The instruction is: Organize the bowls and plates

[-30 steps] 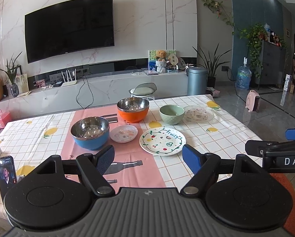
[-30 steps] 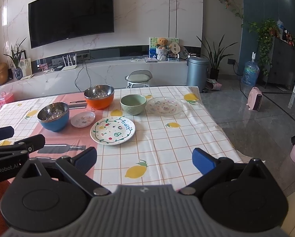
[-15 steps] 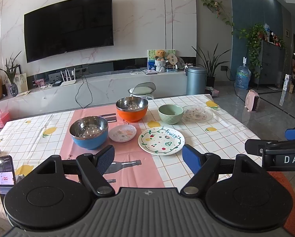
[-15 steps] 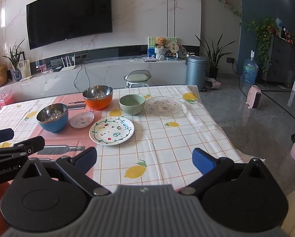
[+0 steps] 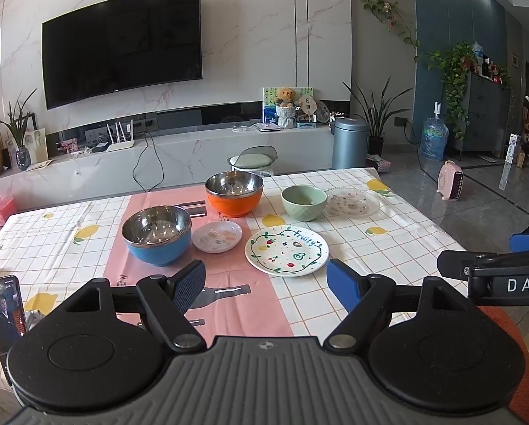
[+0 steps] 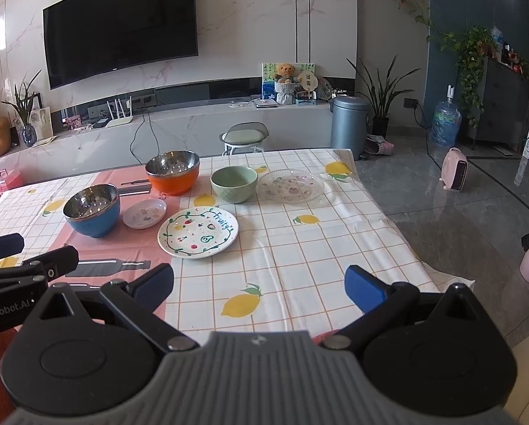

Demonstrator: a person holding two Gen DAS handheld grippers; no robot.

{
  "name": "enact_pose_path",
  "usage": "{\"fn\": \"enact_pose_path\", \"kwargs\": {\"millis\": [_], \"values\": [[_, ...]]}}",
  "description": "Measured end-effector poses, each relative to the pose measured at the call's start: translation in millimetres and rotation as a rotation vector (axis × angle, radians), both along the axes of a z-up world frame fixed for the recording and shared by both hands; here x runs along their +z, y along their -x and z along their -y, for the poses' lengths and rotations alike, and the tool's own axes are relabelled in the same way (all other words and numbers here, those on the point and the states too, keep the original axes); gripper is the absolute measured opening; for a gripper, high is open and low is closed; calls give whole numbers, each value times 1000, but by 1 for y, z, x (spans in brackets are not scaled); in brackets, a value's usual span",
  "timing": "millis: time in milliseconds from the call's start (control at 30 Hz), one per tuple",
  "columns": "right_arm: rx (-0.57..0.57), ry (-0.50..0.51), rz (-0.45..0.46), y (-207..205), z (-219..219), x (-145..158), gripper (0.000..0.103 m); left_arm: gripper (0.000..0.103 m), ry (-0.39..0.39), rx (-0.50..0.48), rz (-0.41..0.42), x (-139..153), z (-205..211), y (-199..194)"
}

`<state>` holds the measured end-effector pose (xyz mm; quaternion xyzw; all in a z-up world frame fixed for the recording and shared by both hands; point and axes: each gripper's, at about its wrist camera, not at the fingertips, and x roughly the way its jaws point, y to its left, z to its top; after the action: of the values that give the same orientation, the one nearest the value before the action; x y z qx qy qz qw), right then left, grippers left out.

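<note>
The table (image 5: 399, 244) is filling the middle of both views, checked lemon cloth with a pink strip at centre left; nothing on it is stacked yet, so the task is reading as at its start. All the crockery is sitting in a loose cluster at mid-frame. Largest first: the "Fruity" plate (image 5: 286, 250) is lying nearest, just above the left gripper (image 5: 266, 281); the clear plate (image 5: 352, 202) is lying right of centre, just beside the green bowl (image 5: 303, 202); the orange bowl (image 5: 234, 193) is sitting above centre; the blue bowl (image 5: 156, 234) is sitting at centre left; the small dish (image 5: 217, 236) is lying between the blue bowl and the Fruity plate. A phone (image 5: 5, 309) is standing at the lower left edge. Both tools are hovering short of the cluster: the left gripper's fingers are spread wide with nothing between them, and the right gripper (image 6: 259, 285) is likewise gaping, empty, over bare cloth at lower centre. Judgement: the step in hand is picking a first piece. Doing it well is probably meaning plates on plates and bowls in bowls, with the Fruity plate as base. Flat rims are offering little to pinch, so coming in low at the edge is looking wise; the steel-lined bowls may be slipping under the pads.
</note>
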<state>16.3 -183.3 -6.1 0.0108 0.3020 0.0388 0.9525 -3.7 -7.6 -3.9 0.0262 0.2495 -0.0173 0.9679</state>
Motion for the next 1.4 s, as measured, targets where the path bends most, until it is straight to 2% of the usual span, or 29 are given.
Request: {"fn": "enact_pose_path", "kwargs": {"millis": [1000, 1100, 1300, 1400], "values": [[0, -18, -45, -6, 2, -9, 101, 91, 9, -10, -4, -2, 18, 17], [9, -34, -53, -8, 5, -11, 100, 85, 19, -4, -4, 0, 19, 19], [14, -89, -60, -14, 11, -20, 100, 77, 108, 24, -45, 1, 5, 10], [19, -75, -36, -18, 8, -25, 100, 67, 168, 8, -72, -4, -10, 0]]}}
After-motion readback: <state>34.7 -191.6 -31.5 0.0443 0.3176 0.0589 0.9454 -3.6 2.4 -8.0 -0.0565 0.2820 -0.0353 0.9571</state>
